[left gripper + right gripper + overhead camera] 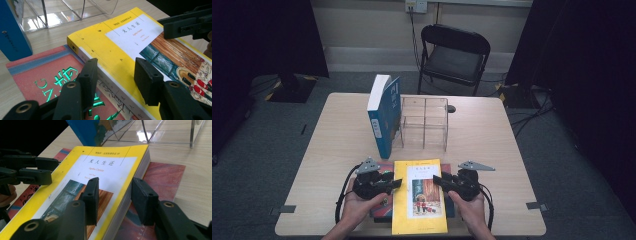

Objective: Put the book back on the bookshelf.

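On the yellow book point(120, 50): "无人生还".

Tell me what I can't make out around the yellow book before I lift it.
- Red book: cover mostly hidden under the yellow book, every view.
- Whether the left gripper or right gripper presses the yellow book's edges: gripper views, unclear.
- Blue book title: high view, too small.

Recording lab: black curtains point(262, 35), taped floor point(282, 209).
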### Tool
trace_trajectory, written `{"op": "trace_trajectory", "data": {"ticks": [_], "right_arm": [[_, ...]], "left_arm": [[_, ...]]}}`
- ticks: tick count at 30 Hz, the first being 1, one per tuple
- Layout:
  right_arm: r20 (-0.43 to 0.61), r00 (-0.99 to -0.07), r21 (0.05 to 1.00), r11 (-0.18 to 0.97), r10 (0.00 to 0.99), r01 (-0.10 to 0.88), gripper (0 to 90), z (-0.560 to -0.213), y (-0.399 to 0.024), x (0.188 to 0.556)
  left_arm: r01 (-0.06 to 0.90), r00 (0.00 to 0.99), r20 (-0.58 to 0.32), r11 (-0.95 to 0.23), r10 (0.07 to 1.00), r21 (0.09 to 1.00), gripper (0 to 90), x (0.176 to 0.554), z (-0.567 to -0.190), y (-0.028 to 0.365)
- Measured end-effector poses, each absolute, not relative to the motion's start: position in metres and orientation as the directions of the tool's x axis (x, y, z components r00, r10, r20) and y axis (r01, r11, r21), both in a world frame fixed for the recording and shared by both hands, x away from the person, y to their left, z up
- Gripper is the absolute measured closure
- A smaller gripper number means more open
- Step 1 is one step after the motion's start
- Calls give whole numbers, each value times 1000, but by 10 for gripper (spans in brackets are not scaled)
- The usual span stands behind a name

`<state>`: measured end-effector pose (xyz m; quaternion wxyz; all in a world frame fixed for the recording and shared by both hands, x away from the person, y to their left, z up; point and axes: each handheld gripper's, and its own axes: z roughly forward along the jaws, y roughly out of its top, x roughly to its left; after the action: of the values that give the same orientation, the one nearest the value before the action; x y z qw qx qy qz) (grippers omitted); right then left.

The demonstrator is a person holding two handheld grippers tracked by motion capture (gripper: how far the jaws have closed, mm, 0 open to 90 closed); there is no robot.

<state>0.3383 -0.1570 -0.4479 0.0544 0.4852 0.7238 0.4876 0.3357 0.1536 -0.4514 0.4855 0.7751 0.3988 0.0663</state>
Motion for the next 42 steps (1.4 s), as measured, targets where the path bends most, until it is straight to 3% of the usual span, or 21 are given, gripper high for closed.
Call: {"op": "trace_trajectory", "data": {"ticks": [19,22,29,42], "right_arm": [[463,-507,734,6,727,679,646,-440,-162,325],[469,-503,728,5,726,685,647,-441,-162,322],[539,-481,701,-52,691,711,673,-439,-165,325],[558,-472,675,-43,683,736,640,-451,-153,333]], "left_arm": [[554,673,-289,-205,681,807,540,335,-452,154],[558,677,-295,-209,674,803,484,335,-453,153],[578,674,-315,-213,668,787,482,332,-452,154],[582,688,-326,-225,648,781,495,326,-451,156]]}}
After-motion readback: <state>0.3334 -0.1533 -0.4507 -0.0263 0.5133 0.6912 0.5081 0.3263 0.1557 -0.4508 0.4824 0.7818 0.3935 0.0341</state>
